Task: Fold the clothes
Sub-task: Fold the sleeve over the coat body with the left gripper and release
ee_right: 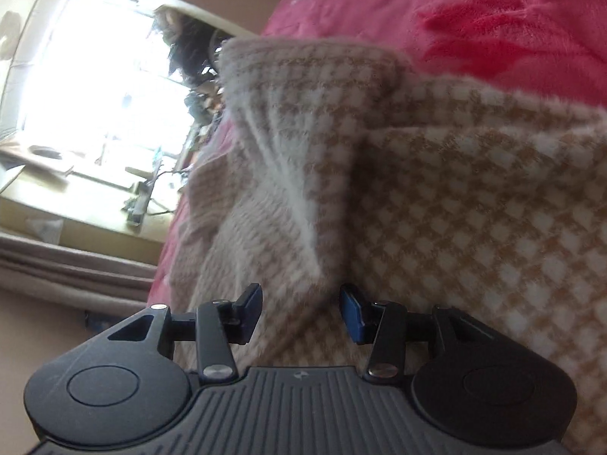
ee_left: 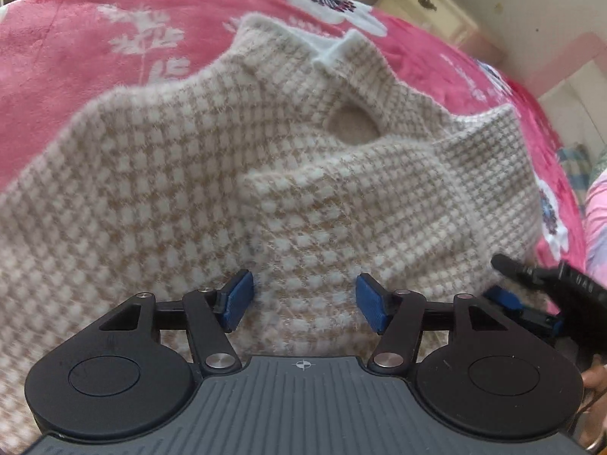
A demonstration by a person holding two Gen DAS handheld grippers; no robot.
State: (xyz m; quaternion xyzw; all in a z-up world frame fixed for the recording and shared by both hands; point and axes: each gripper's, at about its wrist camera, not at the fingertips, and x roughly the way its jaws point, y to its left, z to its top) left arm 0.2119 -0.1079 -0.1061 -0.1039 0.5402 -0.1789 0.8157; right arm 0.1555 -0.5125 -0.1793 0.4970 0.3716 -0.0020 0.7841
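Both your claws are released, left gripper point(ee_left: 303, 301) and right gripper point(ee_right: 301, 313) gaping just over the checked sweater point(ee_left: 235, 174) lying half-folded on the pink floral blanket point(ee_left: 76, 45), and that fluffy knit may slide and spring the fold open.

Bed covered by a pink blanket point(ee_left: 76, 45) printed with white leaf sprigs and dark-centred white flowers. Spread directly on the blanket, a fuzzy beige-and-white checked sweater point(ee_left: 159, 174), partly folded, white collar toward the blanket's far edge. Beyond that far edge, near the sweater's collar, a cream bedside cabinet point(ee_left: 428, 3).
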